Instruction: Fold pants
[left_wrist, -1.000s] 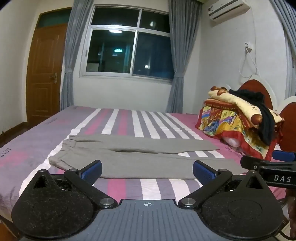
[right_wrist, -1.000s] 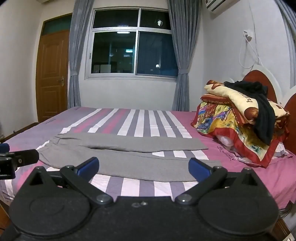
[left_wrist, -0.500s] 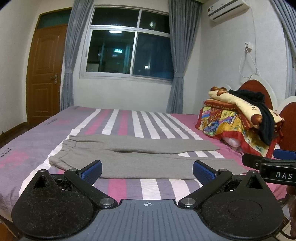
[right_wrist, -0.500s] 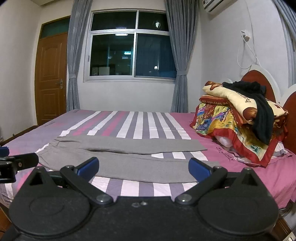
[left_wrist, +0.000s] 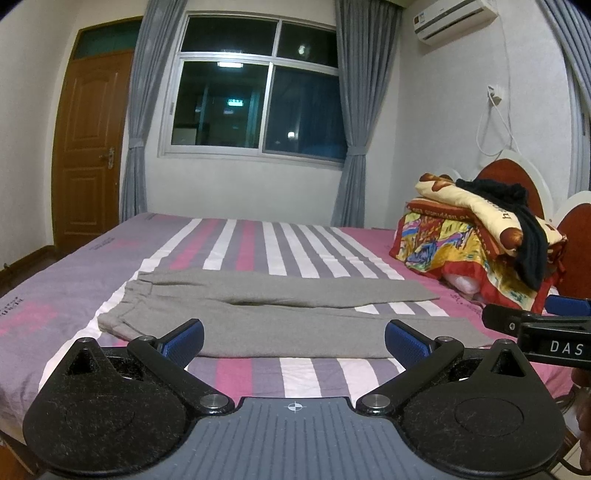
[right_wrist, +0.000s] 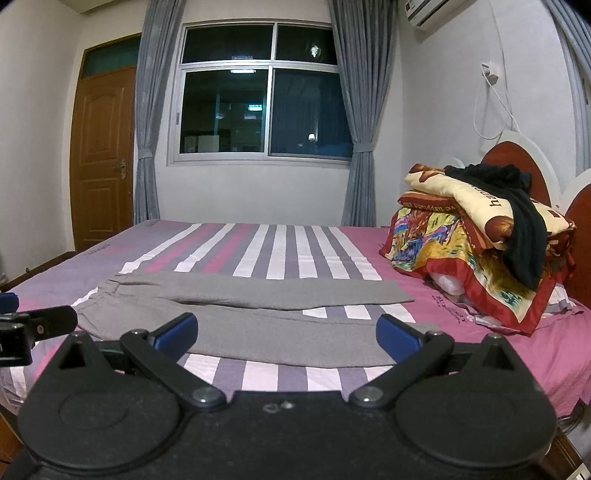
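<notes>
Grey pants (left_wrist: 280, 317) lie flat across the striped bed (left_wrist: 258, 243), waistband to the left and both legs stretched to the right, slightly spread apart. The same pants (right_wrist: 258, 314) show in the right wrist view. My left gripper (left_wrist: 294, 341) is open, held short of the near leg with nothing between its blue pads. My right gripper (right_wrist: 286, 334) is open too, also in front of the near leg and holding nothing. Each gripper's tip shows at the edge of the other's view.
A pile of colourful folded blankets (left_wrist: 476, 243) with a black garment (left_wrist: 528, 236) on top sits at the bed's right end, against a red headboard (left_wrist: 517, 181). A window (left_wrist: 258, 103) with grey curtains is behind, a wooden door (left_wrist: 92, 147) at left.
Both grippers have tilted or risen slightly, so the bed and pants sit a little lower in view. Both stay open; the pants have not moved.
</notes>
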